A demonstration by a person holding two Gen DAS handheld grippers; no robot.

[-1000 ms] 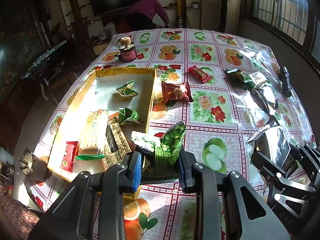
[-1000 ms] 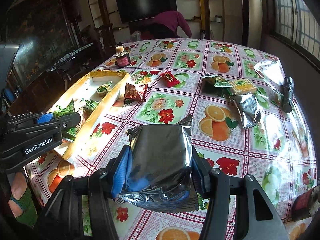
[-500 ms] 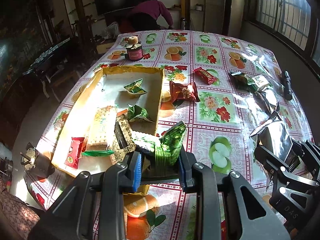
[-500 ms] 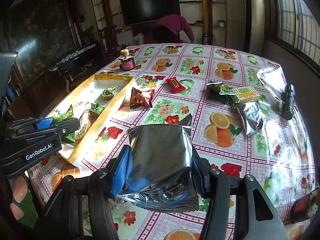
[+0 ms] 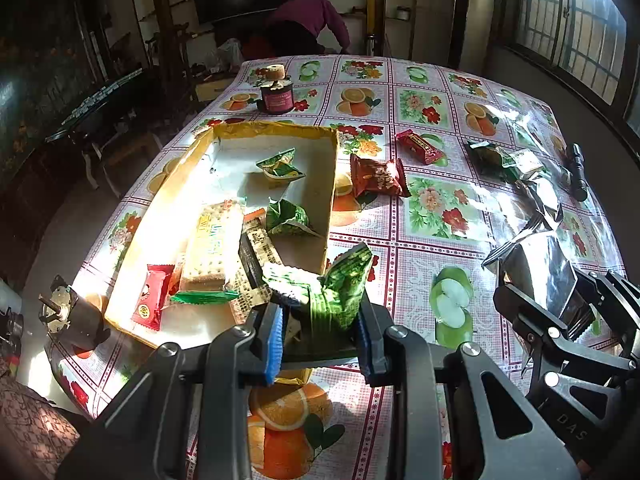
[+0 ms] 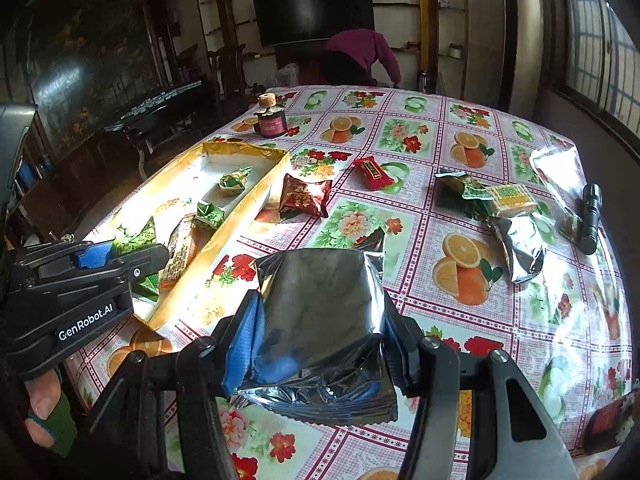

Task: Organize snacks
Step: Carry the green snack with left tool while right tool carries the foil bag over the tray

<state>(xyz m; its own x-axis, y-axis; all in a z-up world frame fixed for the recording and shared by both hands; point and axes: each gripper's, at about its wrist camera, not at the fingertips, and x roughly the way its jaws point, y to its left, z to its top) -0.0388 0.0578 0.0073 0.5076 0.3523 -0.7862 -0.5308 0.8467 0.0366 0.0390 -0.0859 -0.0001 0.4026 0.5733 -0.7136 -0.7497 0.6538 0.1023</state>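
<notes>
My left gripper (image 5: 320, 326) is shut on a green snack packet (image 5: 340, 288) and holds it above the near right corner of the yellow-rimmed box (image 5: 332, 184). The box holds several snacks: a cracker pack (image 5: 214, 246), a red packet (image 5: 152, 296), green packets (image 5: 290, 218). My right gripper (image 6: 316, 340) is shut on a silver foil bag (image 6: 320, 312), held above the table to the right of the box (image 6: 256, 204). The foil bag also shows in the left wrist view (image 5: 548, 272).
Loose on the flowered tablecloth lie a dark red packet (image 6: 306, 196), a small red bar (image 6: 372, 174), green and yellow packets (image 6: 492, 196), another foil bag (image 6: 520, 248) and a black flashlight (image 6: 590, 218). A jar (image 6: 271, 120) stands at the far side. A person bends behind the table.
Both grippers have risen and pulled back a little with their packets; the box and table appear slightly farther away. Nothing was released.
</notes>
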